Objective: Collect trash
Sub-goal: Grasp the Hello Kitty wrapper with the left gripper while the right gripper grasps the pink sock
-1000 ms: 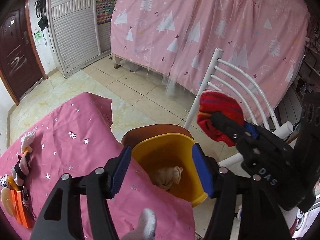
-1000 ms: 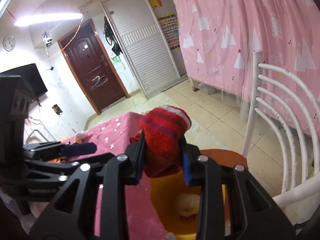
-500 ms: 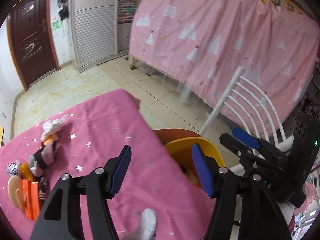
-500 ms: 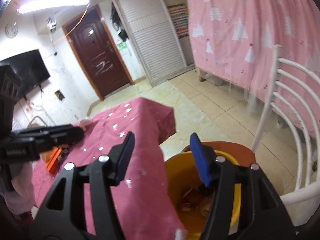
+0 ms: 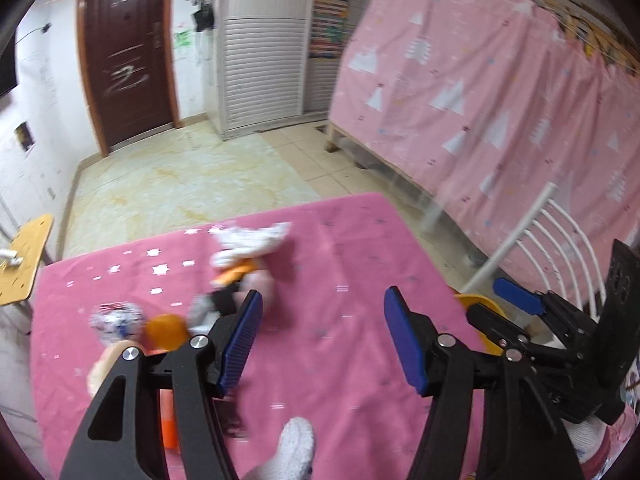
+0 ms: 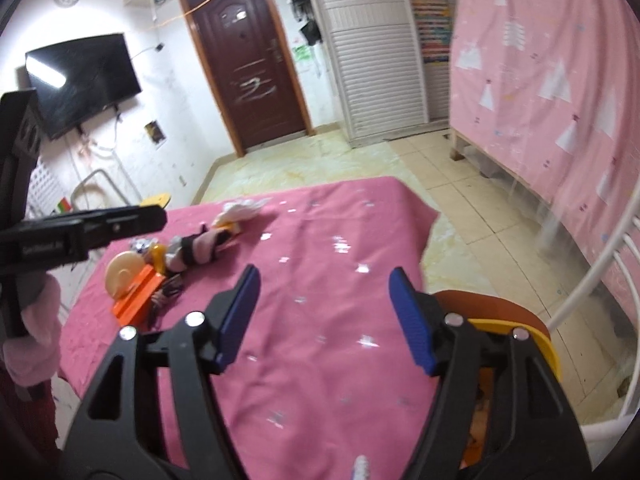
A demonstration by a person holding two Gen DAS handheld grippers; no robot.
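Room: tiled floor, pink curtain along right of frame. Table under pink cloth [image 6: 320, 264] fills centre, serving as sorting surface. Yellow bin [image 6: 536, 344], lower right, sits on a chair seat at the table edge, likely so trash drops straight in. Trash cluster [image 6: 168, 256], centre left: white tissue [image 5: 248, 240], orange block [image 6: 138, 294]. Left gripper [image 5: 322, 338] and right gripper [image 6: 324, 316]: both spread wide, empty, pointed over the cloth toward the cluster, presumably for the next pick.

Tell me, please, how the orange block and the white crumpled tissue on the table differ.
The orange block is flat-sided and bright, lying at the near end of the pile; the white tissue is soft, crumpled and lies at the far end. Both rest on the pink tablecloth, untouched by either gripper.
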